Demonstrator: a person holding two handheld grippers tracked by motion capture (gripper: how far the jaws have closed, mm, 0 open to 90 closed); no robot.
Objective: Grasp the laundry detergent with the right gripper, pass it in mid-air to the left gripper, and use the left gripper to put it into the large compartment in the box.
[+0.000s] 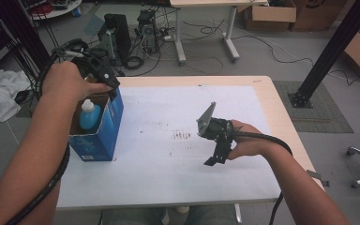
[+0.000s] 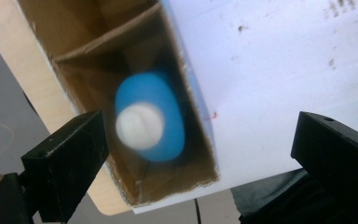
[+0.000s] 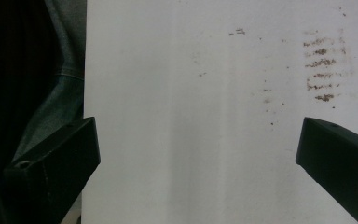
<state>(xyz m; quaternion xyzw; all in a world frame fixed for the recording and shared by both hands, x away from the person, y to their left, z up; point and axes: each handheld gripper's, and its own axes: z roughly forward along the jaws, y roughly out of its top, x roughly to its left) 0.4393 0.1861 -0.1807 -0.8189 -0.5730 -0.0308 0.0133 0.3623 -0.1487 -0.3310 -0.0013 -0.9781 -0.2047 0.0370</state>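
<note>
A blue cardboard box [image 1: 98, 140] stands open-topped at the table's left edge. Inside it stands a blue bottle [image 1: 89, 117] with a white cap. My left gripper [image 1: 108, 83] hovers just above the box's far rim, open and holding nothing. In the left gripper view the bottle [image 2: 150, 116] appears blurred from above, down between the brown inner walls of the box [image 2: 102, 42], with the left gripper [image 2: 198, 140] spread wide over it. My right gripper [image 1: 217, 154] hangs open over the white sheet [image 1: 159, 168] right of centre, pointing toward the near edge, and in its own view the right gripper [image 3: 198, 144] is empty.
Brown smudges [image 1: 182, 135] mark the sheet's middle. The wooden table edge [image 1: 281, 122] borders the sheet on the right. On the floor beyond are computers and cables [image 1: 140, 33], another table's legs [image 1: 229, 37], cardboard boxes [image 1: 269, 16] and a black post [image 1: 328, 56]. White cloth [image 1: 0, 93] lies at left.
</note>
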